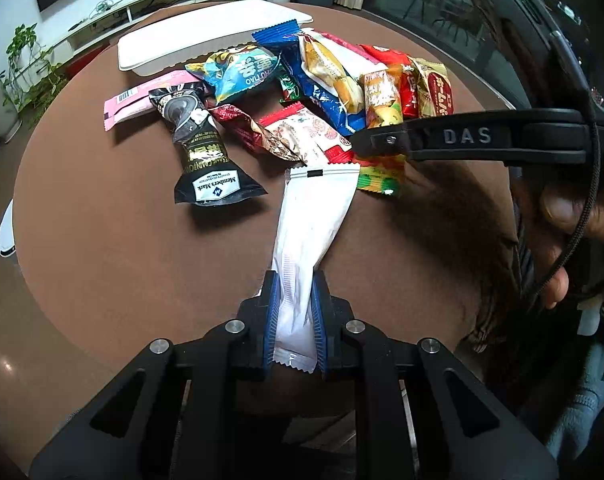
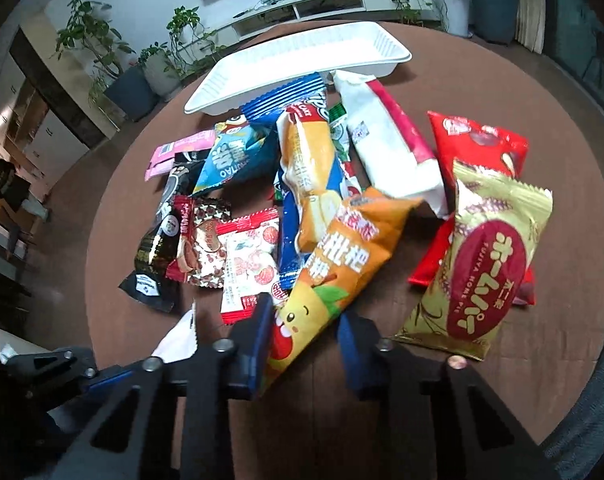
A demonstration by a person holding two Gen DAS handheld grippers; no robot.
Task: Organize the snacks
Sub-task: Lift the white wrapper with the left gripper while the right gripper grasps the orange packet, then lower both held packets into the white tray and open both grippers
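My left gripper [image 1: 296, 320] is shut on a long white snack packet [image 1: 313, 220] and holds it above the brown round table [image 1: 102, 240]. My right gripper [image 2: 305, 344] is open, its jaws on either side of the near end of an orange snack bag [image 2: 341, 264] that lies on the table; whether they touch it I cannot tell. A pile of several snack packets [image 2: 309, 168] lies in the table's middle. A white tray [image 2: 302, 60] stands empty behind the pile. The right gripper's finger shows in the left wrist view [image 1: 461, 140], over the pile's right side.
A black packet [image 1: 206, 160] and a pink one [image 1: 138, 100] lie at the pile's left. A gold packet [image 2: 485, 264] and red ones [image 2: 477, 144] lie at the right. A white TV bench and plants [image 2: 182, 32] stand beyond the table.
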